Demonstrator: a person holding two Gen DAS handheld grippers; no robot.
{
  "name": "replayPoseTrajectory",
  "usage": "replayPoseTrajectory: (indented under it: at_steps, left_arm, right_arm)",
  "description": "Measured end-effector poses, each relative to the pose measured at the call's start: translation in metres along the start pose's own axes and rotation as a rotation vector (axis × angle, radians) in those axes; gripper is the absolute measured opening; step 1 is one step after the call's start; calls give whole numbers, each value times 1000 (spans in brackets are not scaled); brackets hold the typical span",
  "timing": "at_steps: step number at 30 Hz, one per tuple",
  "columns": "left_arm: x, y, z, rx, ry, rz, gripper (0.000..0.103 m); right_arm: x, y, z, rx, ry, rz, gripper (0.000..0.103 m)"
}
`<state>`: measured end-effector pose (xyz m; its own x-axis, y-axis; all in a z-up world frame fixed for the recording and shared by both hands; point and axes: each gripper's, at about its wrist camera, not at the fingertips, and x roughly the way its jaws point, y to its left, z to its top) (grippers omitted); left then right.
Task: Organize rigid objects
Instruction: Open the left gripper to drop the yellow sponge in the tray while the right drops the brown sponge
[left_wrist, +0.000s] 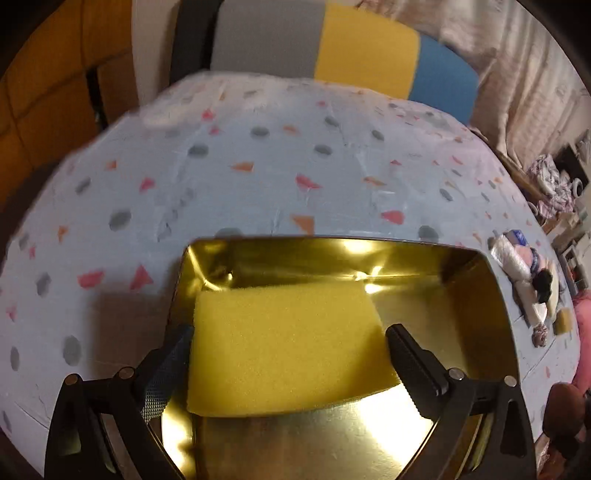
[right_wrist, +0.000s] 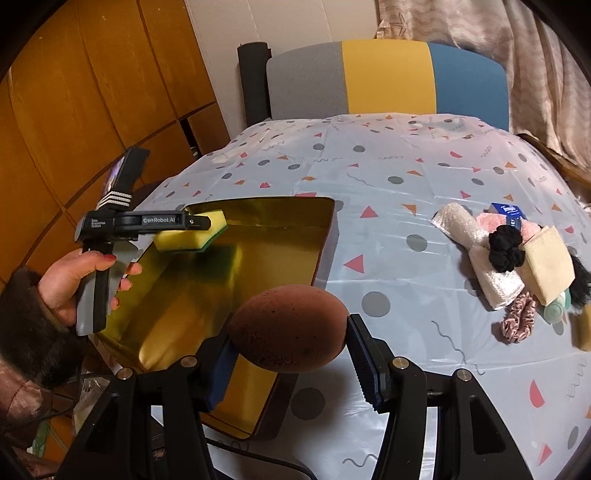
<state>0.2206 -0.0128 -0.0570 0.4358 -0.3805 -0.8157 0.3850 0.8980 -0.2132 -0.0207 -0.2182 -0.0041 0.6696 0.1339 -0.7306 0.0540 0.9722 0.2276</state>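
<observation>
Covered by a patterned cloth, table (right_wrist: 406, 206); largest thing on it a gold tin tray (right_wrist: 221, 295) at the left side, open upward, long axis running from near edge toward the chair, evidently the bin for the rigid pieces.

Held over the tray's far left corner, yellow sponge (left_wrist: 284, 347), flat, broad face up, green scouring layer underneath, long axis across the fingers; pinched by the left gripper (left_wrist: 288, 365) at its 2 short ends, apparently clear of the tray floor, probably so it can be lowered in flat.

Held above the tray's near right corner, brown egg-shaped sponge (right_wrist: 288, 328), long axis sideways between the pads; squeezed by the right gripper (right_wrist: 291, 354), likely waiting its turn.

Left well apart on the right, a heap of towels and scrunchies (right_wrist: 517, 266), soft goods judged not for this tray.
</observation>
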Motion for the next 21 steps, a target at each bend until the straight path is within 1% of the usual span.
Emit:
replayPoseTrajectory:
  at_steps: [1, 2, 3, 4, 5, 6, 7, 8, 9, 10, 11, 12, 13, 14, 15, 16, 17, 18, 19, 20, 21]
  left_arm:
    - [-5, 10, -1, -82, -25, -77, 103]
    - [-3, 16, -1, -131, -31, -79, 103]
    - [7, 5, -2, -24, 37, 48, 103]
    - [7, -6, -2, 72, 57, 126, 102]
    - [-6, -8, -2, 75, 16, 93, 103]
    - [-25, 4, 3, -42, -46, -52, 103]
    - [-33, 14, 5, -119, -96, -123, 103]
    - [-32, 14, 8, -93, -122, -24, 103]
    - [-14, -2, 10, 89, -57, 199, 103]
    - [-2, -10, 7, 175, -6, 295, 101]
    - [-2, -8, 6, 149, 11, 242, 102]
    - [-15, 6, 7, 4, -19, 44, 103]
    - [-19, 13, 7, -65, -43, -31, 103]
    - [-19, 16, 8, -69, -44, -7, 103]
    - [-15, 13, 7, -19, -24, 65, 103]
    - [-14, 13, 6, -11, -19, 82, 103]
    - [-18, 16, 3, -43, -29, 55, 103]
    - [-22, 23, 1, -97, -43, -8, 103]
    - [-21, 25, 3, -122, -41, -43, 103]
    - [-21, 27, 2, -137, -35, -53, 103]
    - [-22, 30, -1, -143, -34, -45, 103]
  right_arm:
    - [0, 0, 0, -4, -3, -4, 58]
    - [0, 0, -1, -6, -4, -10, 58]
    - [1, -1, -1, -1, 1, -10, 58]
    - [3, -2, -1, 7, 13, 0, 58]
    - [4, -2, -1, 9, 16, 6, 58]
    - [3, -1, -1, 2, 9, 2, 58]
    - [3, -1, 0, -6, -1, -10, 58]
    - [3, -1, 0, -4, -4, -12, 58]
    - [5, -2, 1, 8, 0, -3, 58]
    - [8, -2, 2, 20, 13, 15, 58]
    - [10, -1, 4, 24, 20, 30, 58]
    - [10, 1, 7, 15, 14, 31, 58]
    - [10, 5, 11, -4, 1, 25, 58]
    - [10, 8, 14, -12, -4, 27, 58]
    - [12, 11, 17, -16, -5, 37, 58]
    - [16, 15, 22, -24, -4, 52, 58]
    - [20, 21, 27, -38, -4, 57, 58]
    - [26, 27, 32, -55, -2, 59, 58]
    - [33, 33, 37, -72, 3, 66, 58]
    - [41, 38, 42, -79, 9, 74, 58]
    - [50, 43, 46, -84, 20, 83, 58]
